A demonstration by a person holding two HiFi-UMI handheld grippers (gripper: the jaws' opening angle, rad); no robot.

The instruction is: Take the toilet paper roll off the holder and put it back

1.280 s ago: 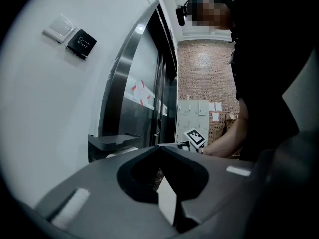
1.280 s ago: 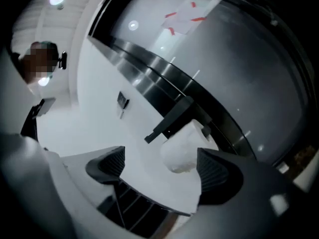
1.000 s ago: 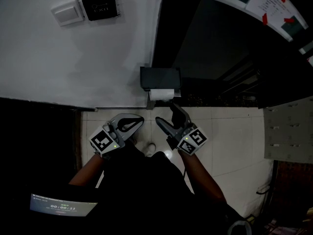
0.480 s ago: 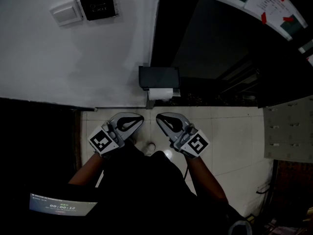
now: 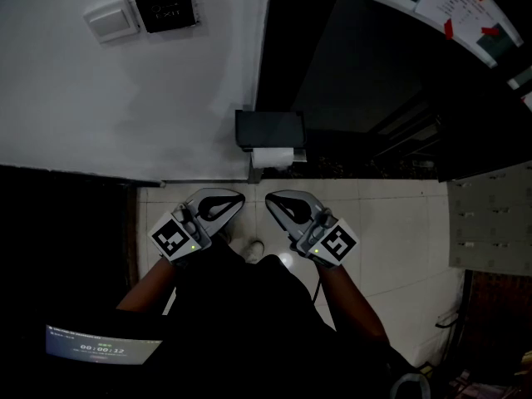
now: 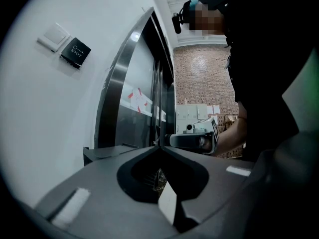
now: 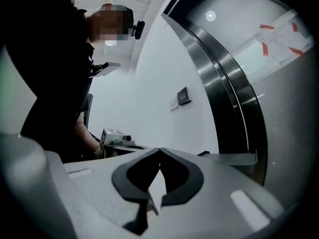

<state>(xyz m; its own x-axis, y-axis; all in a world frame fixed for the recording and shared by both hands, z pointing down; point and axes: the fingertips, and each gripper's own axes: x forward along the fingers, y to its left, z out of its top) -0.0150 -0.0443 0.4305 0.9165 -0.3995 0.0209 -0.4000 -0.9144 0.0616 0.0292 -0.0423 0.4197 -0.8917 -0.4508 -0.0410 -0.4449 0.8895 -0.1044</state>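
In the head view the white toilet paper roll (image 5: 273,158) hangs under its black holder (image 5: 269,130) on the wall, just above the floor. My left gripper (image 5: 242,195) and right gripper (image 5: 268,197) hover side by side below the roll, tips pointing towards each other and a short way from it. Both are shut with nothing between the jaws. The left gripper view shows its jaws (image 6: 160,146) meeting at the tip, with the right gripper (image 6: 192,141) beyond. The right gripper view shows its own jaws (image 7: 159,149) meeting, the left gripper (image 7: 115,136) beyond and the holder's lid (image 7: 234,158) on the right.
A white switch (image 5: 112,22) and a black button plate (image 5: 169,8) sit high on the white wall. A dark glass door with a metal frame (image 5: 287,48) stands right of the holder. A grey cabinet (image 5: 490,219) is at the right, pale floor tiles (image 5: 391,231) below.
The right gripper's jaws have closed and the gripper has turned level, its marker cube now facing up. The left gripper has barely moved.
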